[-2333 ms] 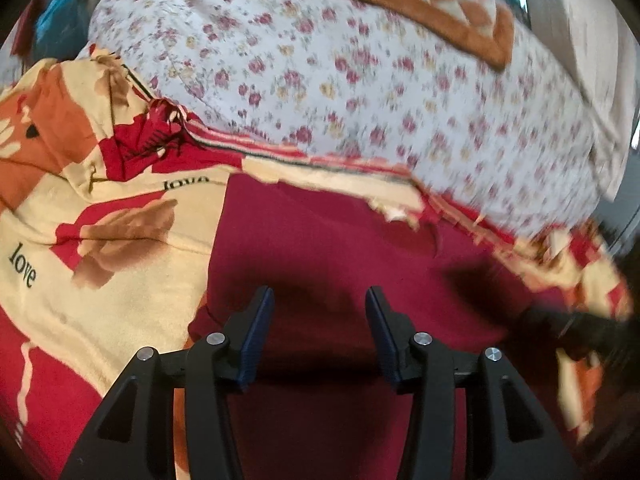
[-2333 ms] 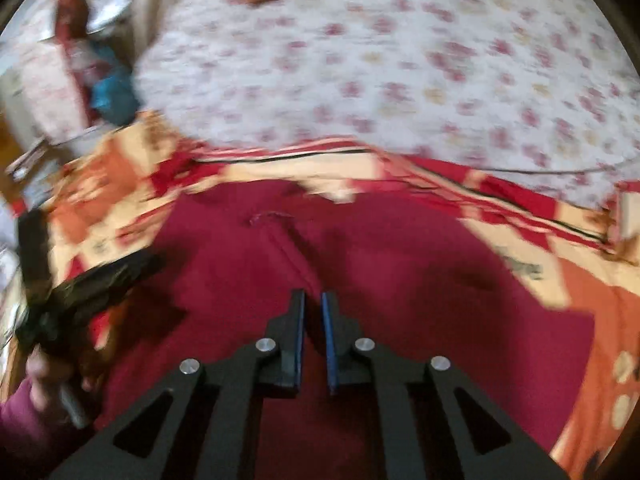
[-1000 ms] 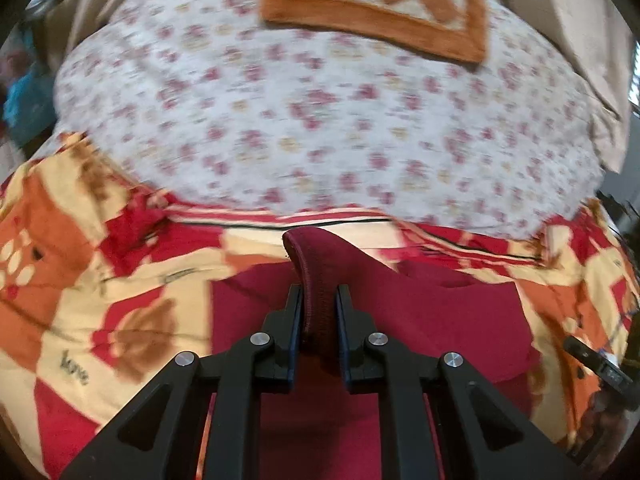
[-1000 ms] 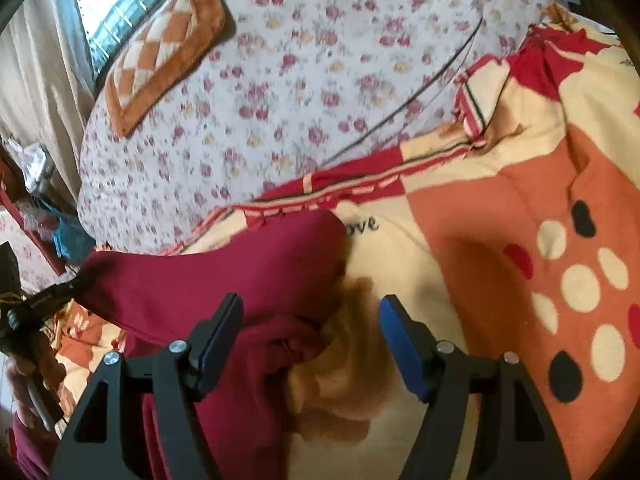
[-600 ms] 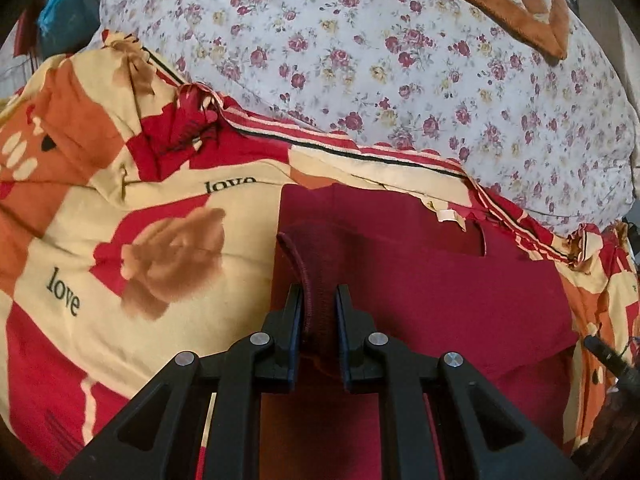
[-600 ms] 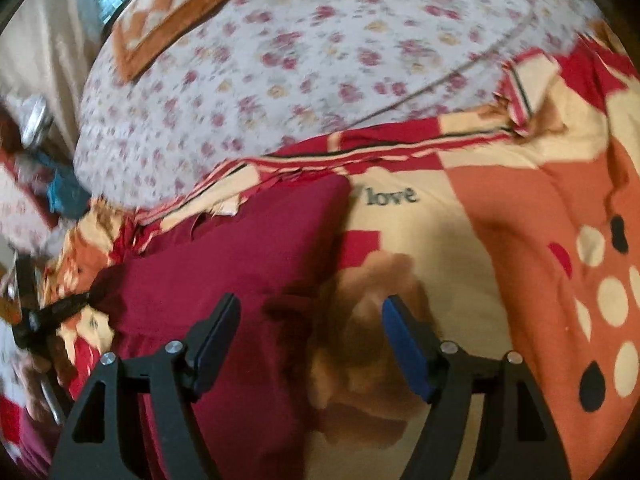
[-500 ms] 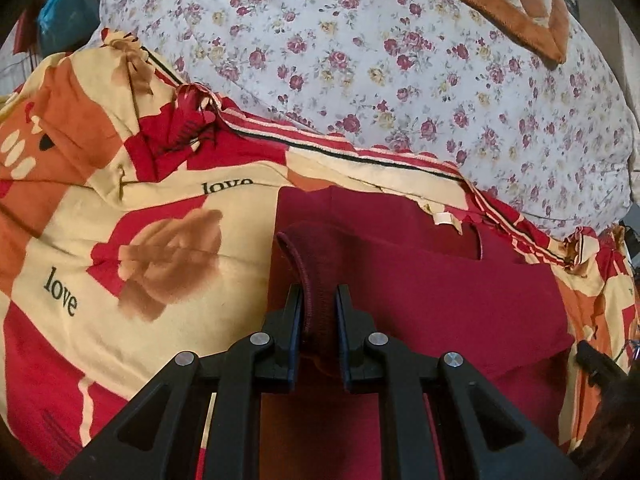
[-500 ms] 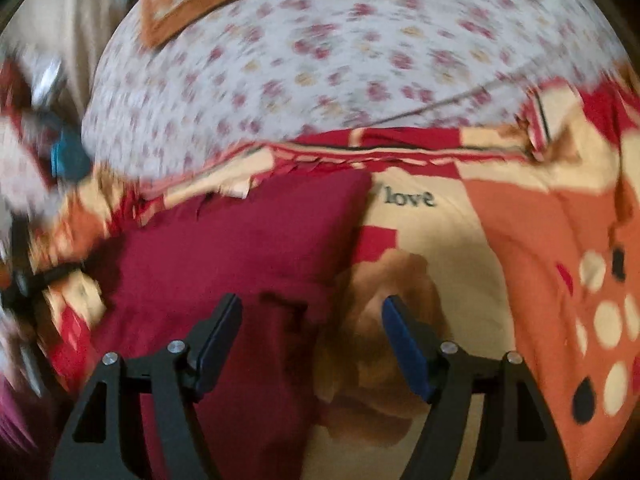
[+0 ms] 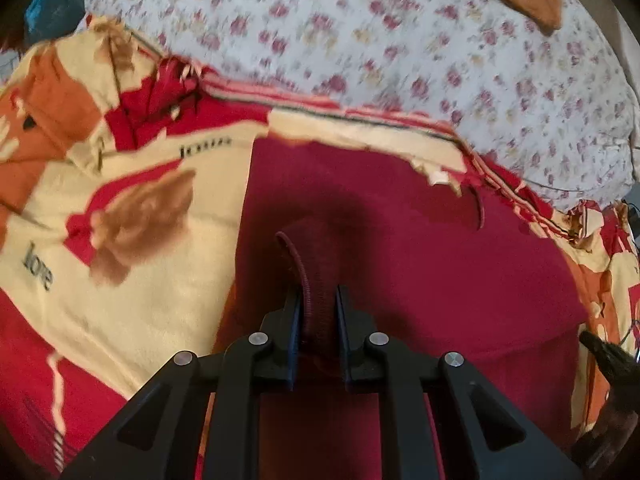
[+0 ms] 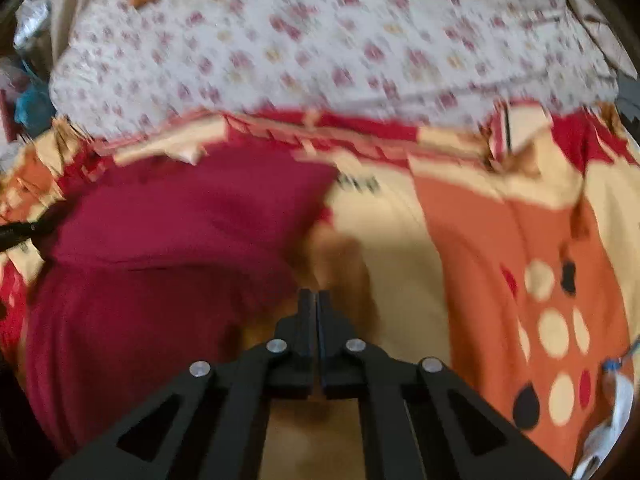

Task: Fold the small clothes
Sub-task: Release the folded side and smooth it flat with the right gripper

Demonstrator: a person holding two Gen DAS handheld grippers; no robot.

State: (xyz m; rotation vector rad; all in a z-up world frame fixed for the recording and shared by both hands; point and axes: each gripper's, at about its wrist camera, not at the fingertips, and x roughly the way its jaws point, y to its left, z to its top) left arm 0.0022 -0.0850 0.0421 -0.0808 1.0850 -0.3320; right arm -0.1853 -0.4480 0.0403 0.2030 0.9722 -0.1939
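Maroon garment (image 9: 420, 264) lies spread on the patterned blanket (image 9: 132, 208); your left gripper (image 9: 318, 312) pinches its raised ribbed edge between both fingers. Your right gripper (image 10: 318, 320), fingers pressed together on nothing, hovers just right of the garment over the blanket.

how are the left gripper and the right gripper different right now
The left gripper is shut on the maroon garment, pinching its ribbed hem; the right gripper is shut with nothing between its fingers. The left sits over the garment, the right over the patterned blanket beside it. Both are black.
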